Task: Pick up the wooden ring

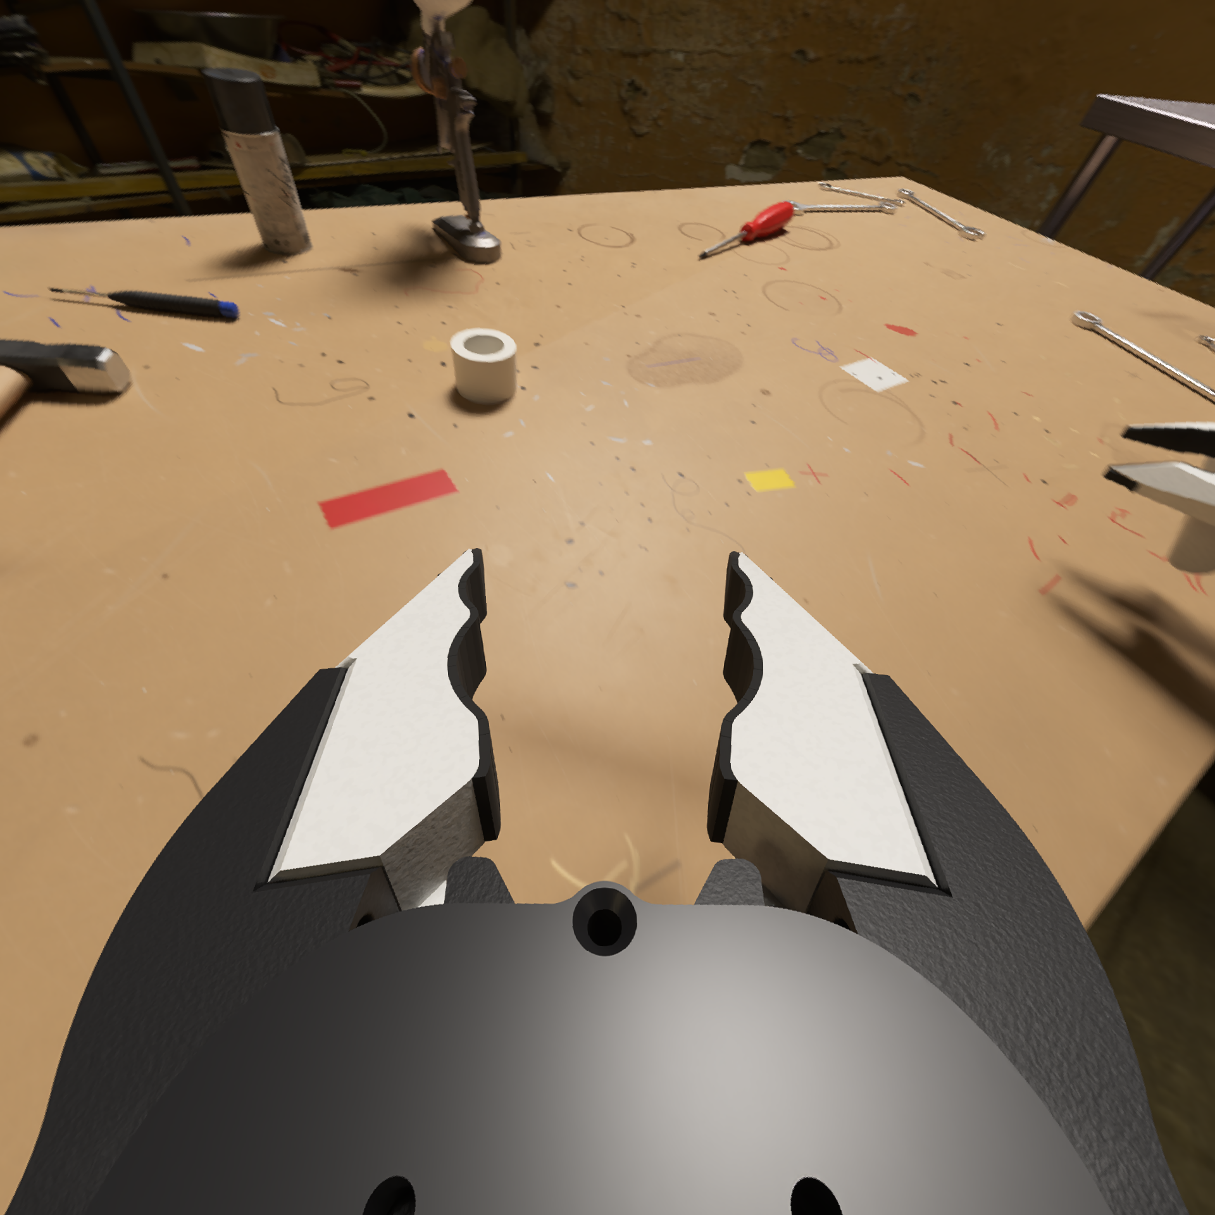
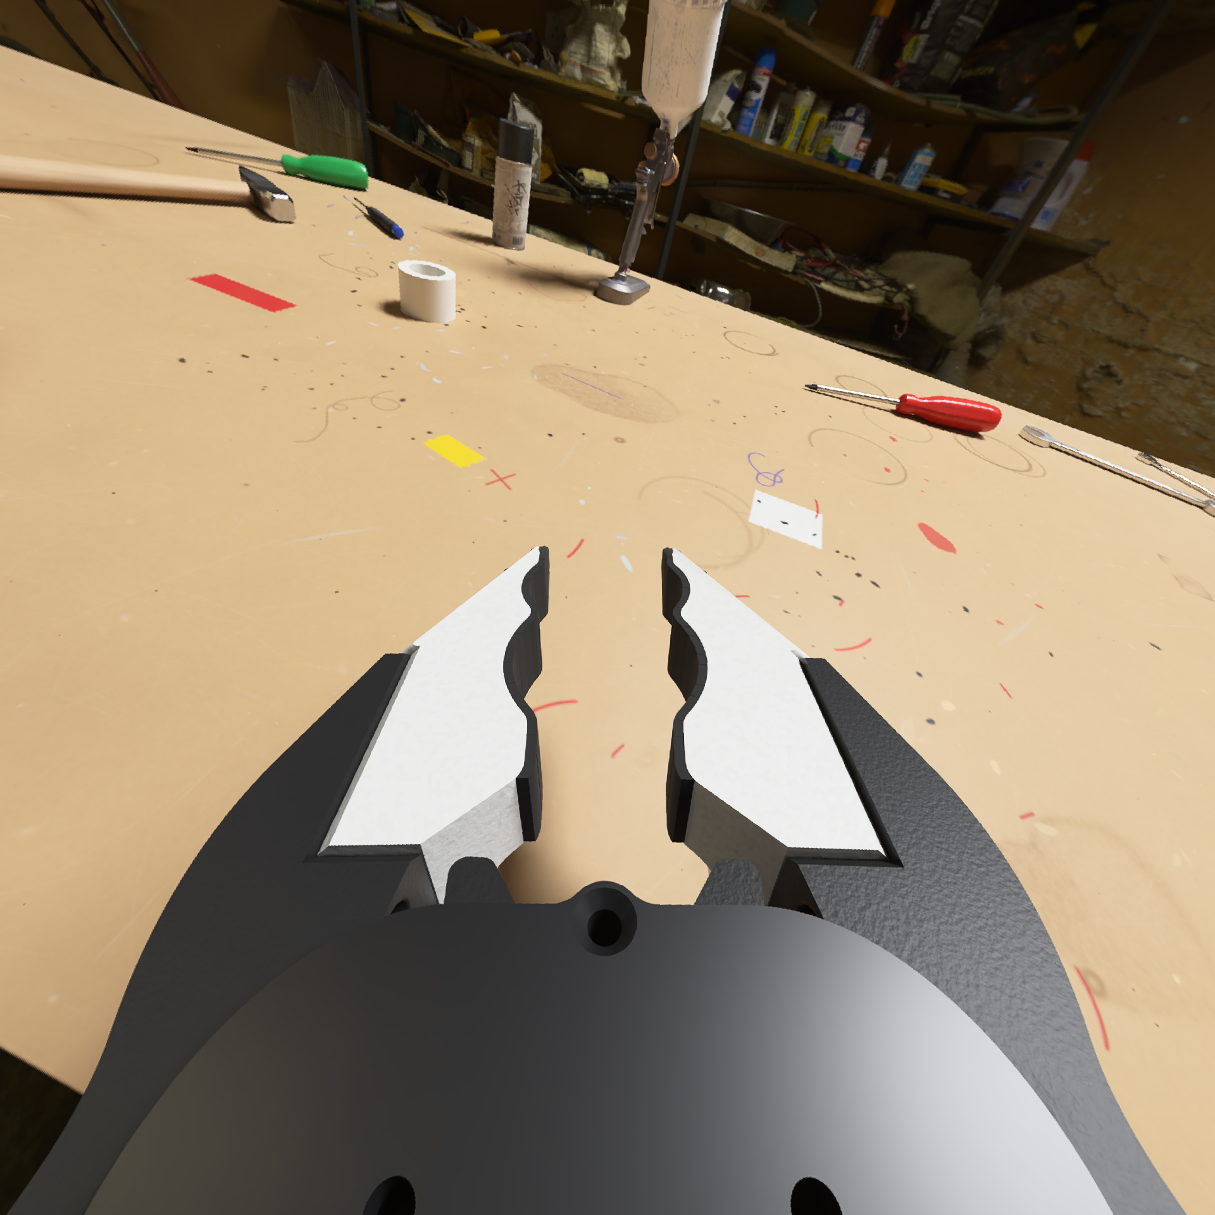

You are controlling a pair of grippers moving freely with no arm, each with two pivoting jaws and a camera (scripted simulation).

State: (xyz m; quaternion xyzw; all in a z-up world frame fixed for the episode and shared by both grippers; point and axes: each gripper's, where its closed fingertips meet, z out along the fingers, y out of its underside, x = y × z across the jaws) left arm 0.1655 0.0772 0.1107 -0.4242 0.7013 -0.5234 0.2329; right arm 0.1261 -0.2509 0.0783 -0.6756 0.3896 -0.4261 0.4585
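The ring point(image 1: 483, 363) is a short, pale, thick-walled cylinder with a hole. It stands upright on the brown workbench point(image 1: 592, 657). In the left wrist view it lies ahead and a little left of my left gripper point(image 1: 605, 553), which is open and empty above the bench. In the right wrist view the ring point(image 2: 427, 290) stands far ahead to the left of my right gripper point(image 2: 605, 551), which is open and empty, with a narrower gap. The right gripper's fingers point(image 1: 1167, 483) show at the right edge of the left wrist view.
On the bench lie a hammer point(image 1: 66, 375), a black and blue screwdriver point(image 1: 164, 302), a red screwdriver point(image 1: 756, 227), a green screwdriver point(image 2: 315, 169), wrenches point(image 1: 1144, 358), a spray can point(image 1: 263, 164) and a spray gun on a stand point(image 1: 463, 223). Shelves stand behind.
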